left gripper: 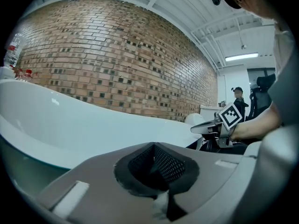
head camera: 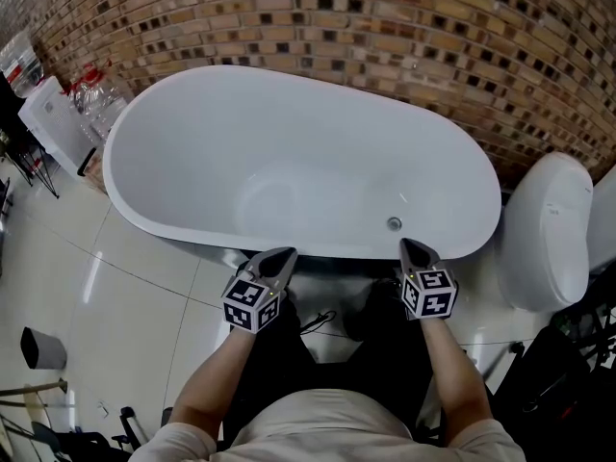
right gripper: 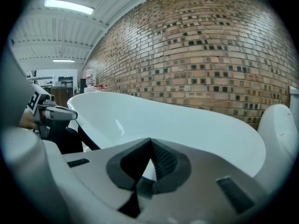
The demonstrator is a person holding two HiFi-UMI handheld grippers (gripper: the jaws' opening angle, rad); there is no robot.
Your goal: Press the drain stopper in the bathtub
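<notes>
A white oval bathtub stands against a brick wall. Its small round metal drain stopper sits on the tub floor near the right end, close to the near wall. Both grippers hover just outside the tub's near rim. My left gripper is shut and empty, left of the stopper. My right gripper is shut and empty, just this side of the stopper. The left gripper view shows its jaws closed over the tub rim. In the right gripper view the closed jaws point along the tub.
A white toilet stands right of the tub. A white box and plastic bottles sit at the tub's left end. A small grey bin is on the tiled floor at the lower left. The brick wall runs behind.
</notes>
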